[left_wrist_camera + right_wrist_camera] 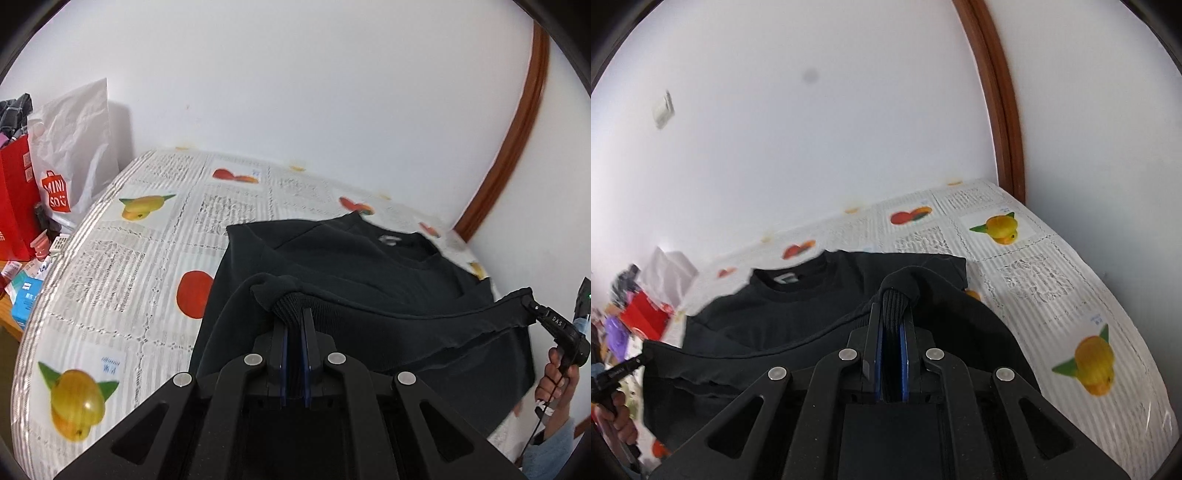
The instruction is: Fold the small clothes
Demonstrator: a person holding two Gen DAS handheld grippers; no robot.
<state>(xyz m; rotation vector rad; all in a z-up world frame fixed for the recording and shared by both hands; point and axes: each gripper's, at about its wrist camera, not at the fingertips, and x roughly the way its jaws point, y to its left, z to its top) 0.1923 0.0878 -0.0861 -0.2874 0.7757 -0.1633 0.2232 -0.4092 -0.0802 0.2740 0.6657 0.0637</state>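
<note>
The near part of the one black sweatshirt [343, 266] is hidden behind the claw bodies, its right edge blurs in the left wrist view, and the collar label cannot be read. It lies on the fruit-print cloth [147, 236] covering the surface, hem end lifted. Two claws hold it: the left claw [294, 314] and the right claw [894, 314] are each clamped narrow on a ribbed black fold; beside the surface stand one white bag [74, 147] and one red bag [14, 199].

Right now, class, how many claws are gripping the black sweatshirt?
2: the left claw pinches the black sweatshirt at its near-left ribbed hem, the right claw at its near-right hem.
</note>
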